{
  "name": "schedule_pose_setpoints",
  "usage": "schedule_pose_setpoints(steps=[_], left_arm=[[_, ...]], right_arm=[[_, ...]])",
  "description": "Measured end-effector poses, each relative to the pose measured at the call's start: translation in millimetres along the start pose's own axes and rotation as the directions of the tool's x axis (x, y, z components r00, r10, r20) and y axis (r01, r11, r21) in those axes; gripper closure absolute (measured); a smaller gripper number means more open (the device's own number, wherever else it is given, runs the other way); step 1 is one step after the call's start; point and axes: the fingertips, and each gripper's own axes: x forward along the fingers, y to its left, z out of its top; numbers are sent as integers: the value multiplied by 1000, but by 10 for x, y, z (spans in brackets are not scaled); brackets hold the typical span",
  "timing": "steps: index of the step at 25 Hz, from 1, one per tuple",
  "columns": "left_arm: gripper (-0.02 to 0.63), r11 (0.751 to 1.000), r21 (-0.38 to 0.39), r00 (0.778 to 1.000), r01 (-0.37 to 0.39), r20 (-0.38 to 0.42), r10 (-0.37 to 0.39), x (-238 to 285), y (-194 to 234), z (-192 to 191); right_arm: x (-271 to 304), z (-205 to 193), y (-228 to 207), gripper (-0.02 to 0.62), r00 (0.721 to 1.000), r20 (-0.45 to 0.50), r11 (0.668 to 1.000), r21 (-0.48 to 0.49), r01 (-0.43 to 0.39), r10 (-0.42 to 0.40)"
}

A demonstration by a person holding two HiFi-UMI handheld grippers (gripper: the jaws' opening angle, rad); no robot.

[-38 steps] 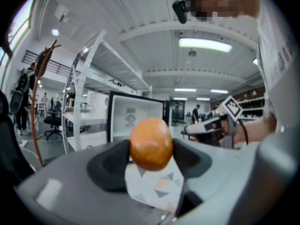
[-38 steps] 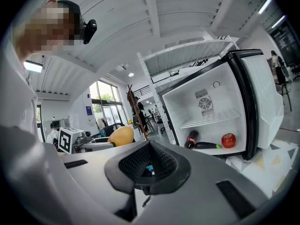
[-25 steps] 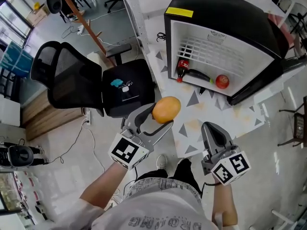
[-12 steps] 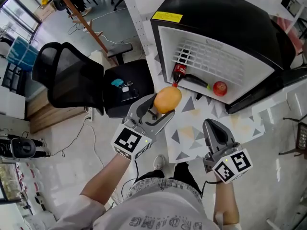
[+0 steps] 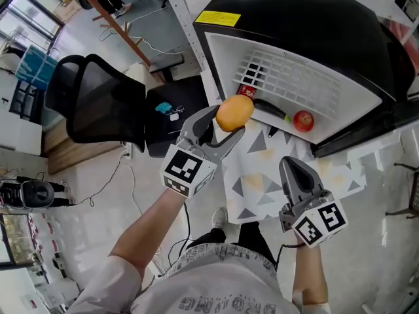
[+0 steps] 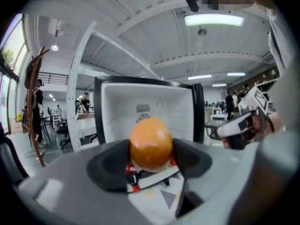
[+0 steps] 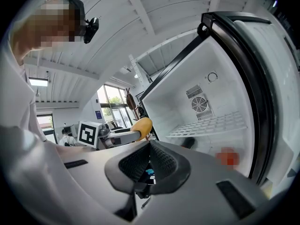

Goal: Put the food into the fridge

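An orange fruit point(image 5: 234, 112) is clamped between the jaws of my left gripper point(image 5: 226, 120), just in front of the open fridge point(image 5: 308, 18); the left gripper view shows this orange fruit point(image 6: 151, 144) against the white fridge interior point(image 6: 140, 109). On the fridge floor lie a cola bottle point(image 5: 246, 92), a dark long vegetable point(image 5: 270, 110) and a red apple point(image 5: 303, 120). My right gripper point(image 5: 292, 173) hangs lower right with its jaws together and nothing in them. In the right gripper view that gripper point(image 7: 149, 159) faces the wire shelf point(image 7: 211, 124), with the left gripper and fruit point(image 7: 141, 124) to its left.
A black office chair point(image 5: 108, 106) with small items on its seat stands left of the fridge. The fridge door point(image 5: 366, 126) hangs open at the right. A patterned mat point(image 5: 262, 175) lies before the fridge. Cables run over the floor at the left.
My left gripper has carried the orange fruit up toward the fridge opening. The right gripper has shifted slightly the same way, still shut and empty.
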Motion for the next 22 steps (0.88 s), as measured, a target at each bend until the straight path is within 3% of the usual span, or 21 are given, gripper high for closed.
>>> schedule_pose_setpoints(steps=[22], left_arm=[[311,994,93,990,-63,-124,74,1157,342,-163]], right_arm=[[96,-9,-461,595,999,-13,998,39,-45,46]])
